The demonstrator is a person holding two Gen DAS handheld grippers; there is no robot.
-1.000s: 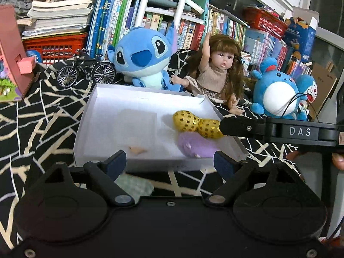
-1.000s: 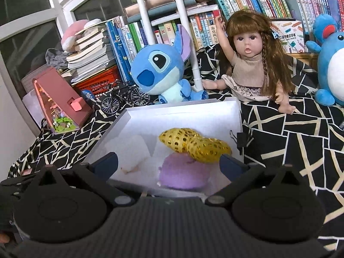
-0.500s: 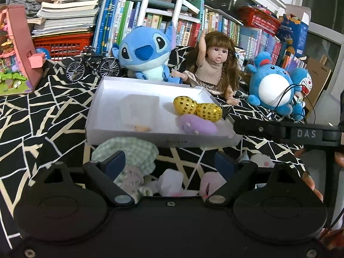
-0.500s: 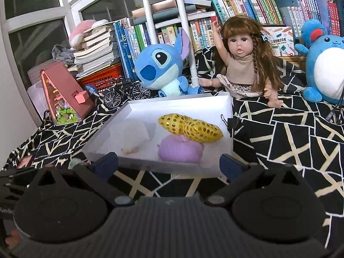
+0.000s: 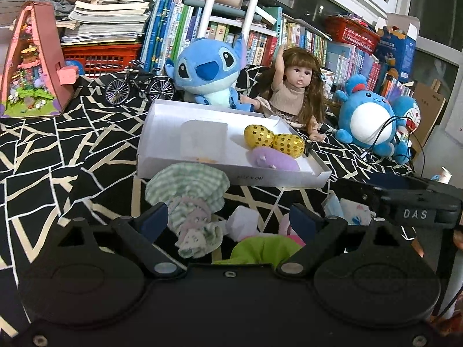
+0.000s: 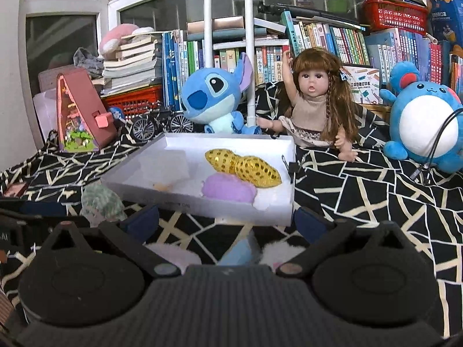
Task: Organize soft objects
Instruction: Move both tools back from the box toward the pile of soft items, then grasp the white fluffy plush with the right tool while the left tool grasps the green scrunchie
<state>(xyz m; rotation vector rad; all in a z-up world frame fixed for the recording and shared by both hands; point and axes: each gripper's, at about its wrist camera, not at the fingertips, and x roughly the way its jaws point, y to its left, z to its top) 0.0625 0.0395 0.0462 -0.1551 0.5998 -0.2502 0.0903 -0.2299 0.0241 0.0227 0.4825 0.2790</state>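
A white box on the black patterned cloth holds a gold sequinned toy and a purple plush. In front of it lie a green striped cloth toy, a white soft piece, a lime green one, and pale pink and blue soft pieces. My left gripper is open and empty above this pile. My right gripper is open and empty; its body shows in the left wrist view.
Behind the box sit a blue Stitch plush, a doll, a blue round plush, a model bicycle and a pink toy house. Bookshelves and red baskets line the back.
Both grippers have drawn back from the box. The pile of soft pieces in front of the box has come into view under them.
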